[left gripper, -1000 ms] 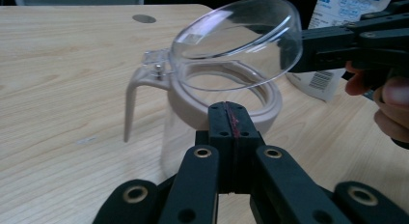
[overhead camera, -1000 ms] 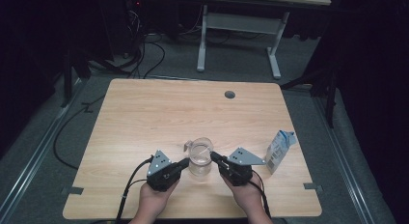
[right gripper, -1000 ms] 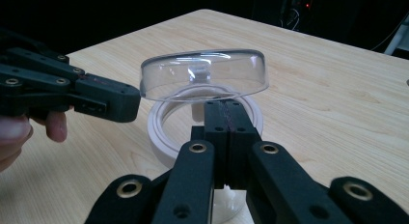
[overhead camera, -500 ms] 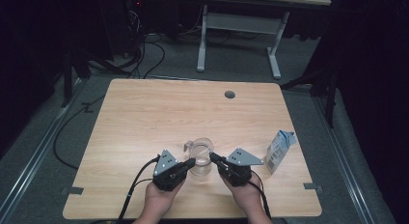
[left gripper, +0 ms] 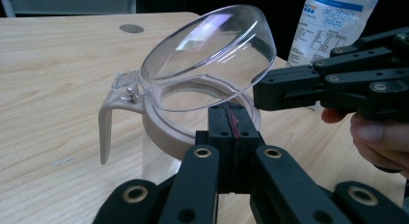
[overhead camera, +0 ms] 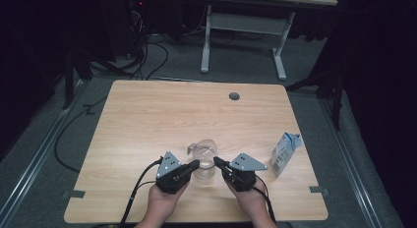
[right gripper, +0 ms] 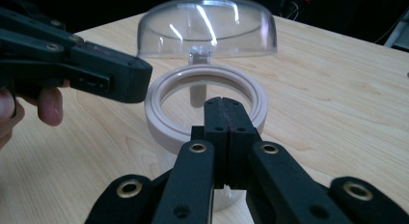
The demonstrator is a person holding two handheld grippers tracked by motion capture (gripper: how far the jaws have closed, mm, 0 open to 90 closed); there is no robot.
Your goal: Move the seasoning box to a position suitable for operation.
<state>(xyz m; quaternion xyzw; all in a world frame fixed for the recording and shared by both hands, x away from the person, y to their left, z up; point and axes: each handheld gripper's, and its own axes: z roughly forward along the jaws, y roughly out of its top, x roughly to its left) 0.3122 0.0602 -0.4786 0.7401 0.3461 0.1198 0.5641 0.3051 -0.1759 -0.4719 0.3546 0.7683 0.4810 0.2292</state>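
A: While both hands are resting near the front edge of the table point(overhead camera: 147, 120), what are the grippers doing?

B: The left gripper point(overhead camera: 194, 164) is lying with its jaws pressed together, nothing between them. In the left gripper view the two black pads are meeting flat along a reddish seam, right in front of the jug point(left gripper: 193, 108).

A: And the other one?

B: The right gripper point(overhead camera: 217, 161) is sitting the same way, jaws together and holding nothing. In the right gripper view its tips are pointing at the jug's pale rim point(right gripper: 207, 101), very close to it; whether they are touching it I cannot tell.

A: Where is the jug standing?

B: It is standing upright on the wooden table, in the near half and about midway across, directly between the two gripper tips in the high view point(overhead camera: 204, 159). The left tip is coming in from its left, the right tip from its right, both level with the rim.

A: Is its lid on?

B: The clear domed lid point(left gripper: 212, 55) is tipped up and open on its hinge above the handle point(left gripper: 107, 122), so the mouth is lying uncovered. The body is transparent.

A: Anything else nearby?

B: A white and blue packet point(overhead camera: 284, 153) is standing to the right of the right hand point(overhead camera: 251, 198), near the table's right edge and apart from the jug. A small round grommet point(overhead camera: 234, 96) is sitting in the tabletop toward the far edge.
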